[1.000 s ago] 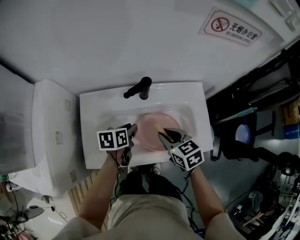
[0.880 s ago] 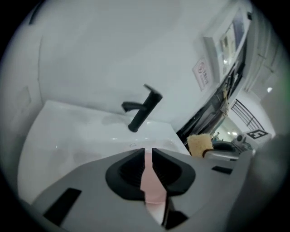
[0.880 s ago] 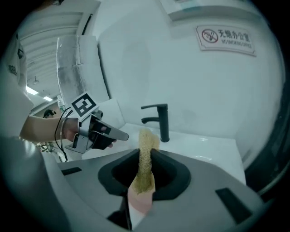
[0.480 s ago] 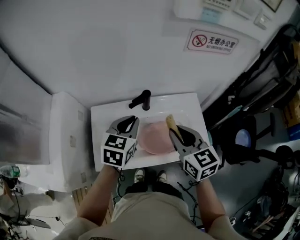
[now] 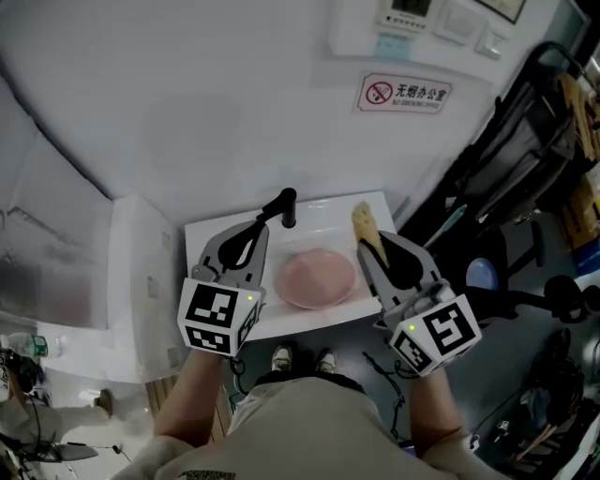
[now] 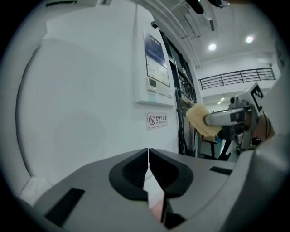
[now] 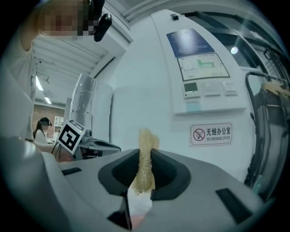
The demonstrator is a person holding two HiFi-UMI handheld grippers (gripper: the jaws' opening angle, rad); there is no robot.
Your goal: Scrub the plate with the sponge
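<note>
A round pink plate (image 5: 316,277) lies in the basin of a white sink (image 5: 211,234), below a black faucet (image 5: 284,203). Both grippers are held up in the air above the sink's front. My left gripper (image 5: 255,225) is over the sink's left side, shut, with its jaws meeting and nothing between them (image 6: 148,154). Over the sink's right side, my right gripper (image 5: 368,239) is shut on a yellow sponge (image 5: 363,221), which sticks up past its jaws (image 7: 146,154). In the left gripper view the sponge (image 6: 198,118) shows at the right, off the plate.
A white fixture (image 5: 131,281) stands left of the sink. On the wall hang a no-smoking sign (image 5: 405,94) and a control panel (image 5: 408,19). Dark racks and a chair (image 5: 511,178) crowd the right. The person's shoes (image 5: 300,358) show under the sink.
Both grippers have risen from the basin, away from the plate. The left gripper's jaws have closed empty. The right one lifted the sponge off the plate.
</note>
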